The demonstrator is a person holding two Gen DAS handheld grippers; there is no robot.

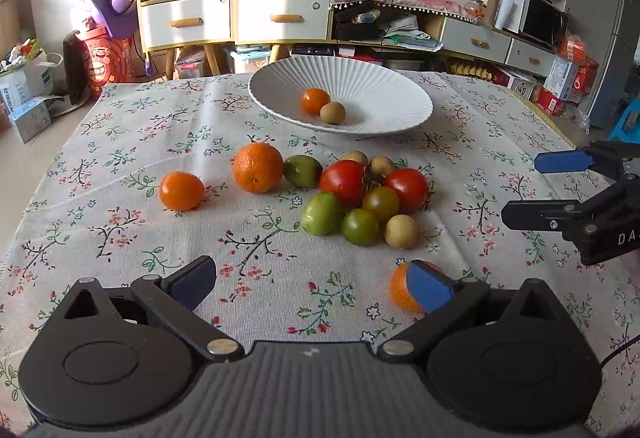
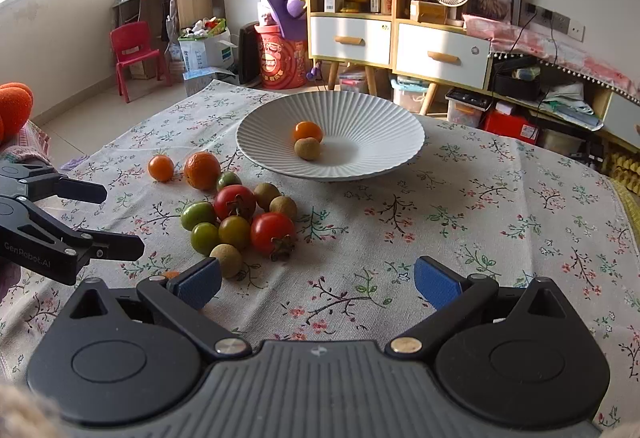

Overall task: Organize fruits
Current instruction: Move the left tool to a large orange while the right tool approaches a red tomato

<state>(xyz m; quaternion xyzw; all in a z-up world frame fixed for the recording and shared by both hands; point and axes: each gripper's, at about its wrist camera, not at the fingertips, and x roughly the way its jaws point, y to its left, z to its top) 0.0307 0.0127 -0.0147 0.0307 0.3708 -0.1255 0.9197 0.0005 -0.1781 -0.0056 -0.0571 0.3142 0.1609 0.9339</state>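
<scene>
both tools wide and empty: left tool (image 1: 316,284), right tool (image 2: 318,284). fruit pile (image 2: 236,222) sits mid-counter; white plate (image 2: 380,118) behind holds two small fruits.

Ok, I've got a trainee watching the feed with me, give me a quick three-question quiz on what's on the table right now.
1. True or false: the white ribbed bowl is empty.
2. Multiple choice: what lies right beside the left gripper, partly hidden behind its blue finger pad? A) a red tomato B) a small orange fruit C) a green fruit
3. Fill in: both the left gripper and the right gripper have their jaws ____.

Key:
1. False. It holds a small orange fruit and a tan round fruit.
2. B
3. open; neither holds anything.
</scene>
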